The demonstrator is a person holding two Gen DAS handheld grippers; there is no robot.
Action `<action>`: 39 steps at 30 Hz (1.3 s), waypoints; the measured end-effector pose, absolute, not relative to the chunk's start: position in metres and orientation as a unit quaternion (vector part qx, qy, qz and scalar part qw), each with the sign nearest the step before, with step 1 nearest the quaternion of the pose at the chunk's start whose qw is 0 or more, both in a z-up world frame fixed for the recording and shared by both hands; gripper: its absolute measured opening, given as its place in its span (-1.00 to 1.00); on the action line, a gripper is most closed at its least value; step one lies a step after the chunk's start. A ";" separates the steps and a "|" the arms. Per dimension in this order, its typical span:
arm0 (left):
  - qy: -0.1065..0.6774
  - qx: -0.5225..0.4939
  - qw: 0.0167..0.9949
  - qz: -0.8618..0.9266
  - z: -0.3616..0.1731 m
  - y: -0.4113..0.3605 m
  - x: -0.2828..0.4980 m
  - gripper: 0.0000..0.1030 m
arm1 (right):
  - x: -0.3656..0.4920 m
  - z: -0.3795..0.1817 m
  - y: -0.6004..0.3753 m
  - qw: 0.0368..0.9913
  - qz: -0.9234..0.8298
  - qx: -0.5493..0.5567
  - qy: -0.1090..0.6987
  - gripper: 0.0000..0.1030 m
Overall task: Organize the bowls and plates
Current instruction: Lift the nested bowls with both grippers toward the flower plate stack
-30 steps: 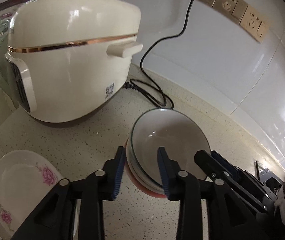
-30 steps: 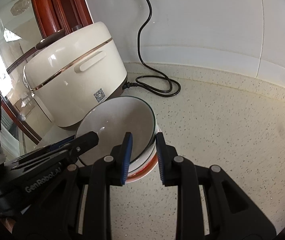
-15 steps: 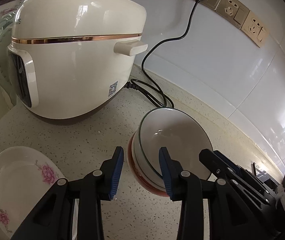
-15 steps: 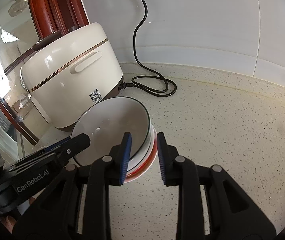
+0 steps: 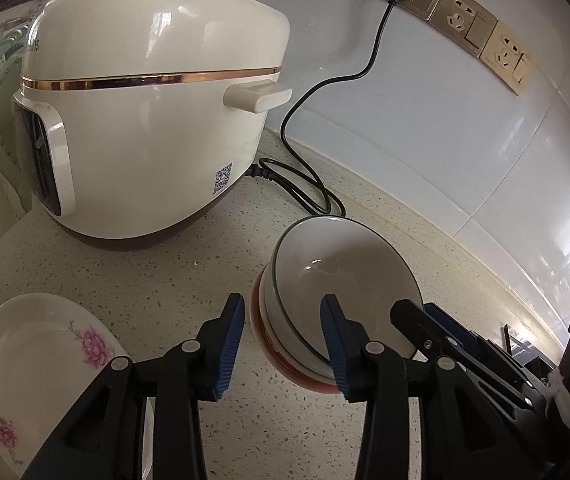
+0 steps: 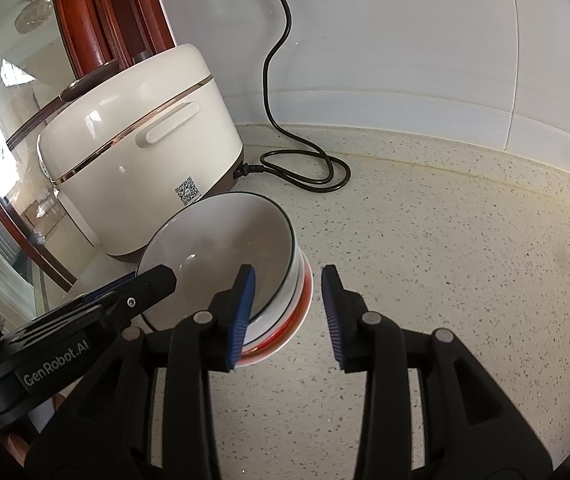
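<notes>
Both tongs point down at the stack of bowls (image 5: pixel 325 300) on the speckled table (image 5: pixel 145 280). My left tongs (image 5: pixel 281 344) have their jaws opening: the near rim of the stack sits between the blue pads (image 5: pixel 227 344), and I see a gap on the left side, while the right pad stands inside the top bowl; I cannot tell whether it touches. My right tongs (image 6: pixel 287 316) are opening too. Their left pad (image 6: pixel 241 316) stands over the inside of the top bowl, the right pad is clear of the stack with bare table showing between, so nothing is gripped there.

The stack of bowls (image 6: pixel 245 264) is a white bowl with a dark rim nested in others, the lowest showing a red band. It rests on the table just in front of the cream rice cooker (image 5: pixel 149 120), near the coiled black cord (image 5: pixel 305 196) that runs up to the wall sockets (image 5: pixel 453 20). Off to the left lies a white plate (image 5: pixel 41 376) with pink flowers, well apart from the stack.
</notes>
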State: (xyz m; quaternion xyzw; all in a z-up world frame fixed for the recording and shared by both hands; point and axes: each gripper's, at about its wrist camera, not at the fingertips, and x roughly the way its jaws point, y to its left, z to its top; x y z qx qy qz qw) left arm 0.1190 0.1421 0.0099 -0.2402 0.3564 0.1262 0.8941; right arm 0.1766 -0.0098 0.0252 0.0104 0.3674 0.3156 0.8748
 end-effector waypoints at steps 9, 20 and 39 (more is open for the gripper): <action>0.396 -0.295 0.866 0.072 -0.004 0.162 0.136 0.02 | 0.187 0.016 -0.017 0.857 0.325 0.051 0.396 0.15; 0.485 -0.341 0.805 0.007 -0.039 0.183 0.178 -0.14 | 0.222 -0.029 -0.025 0.752 0.388 0.184 0.501 0.00; 0.463 -0.364 0.808 0.001 -0.007 0.205 0.141 -0.20 | 0.202 -0.001 -0.015 0.744 0.402 0.182 0.501 -0.05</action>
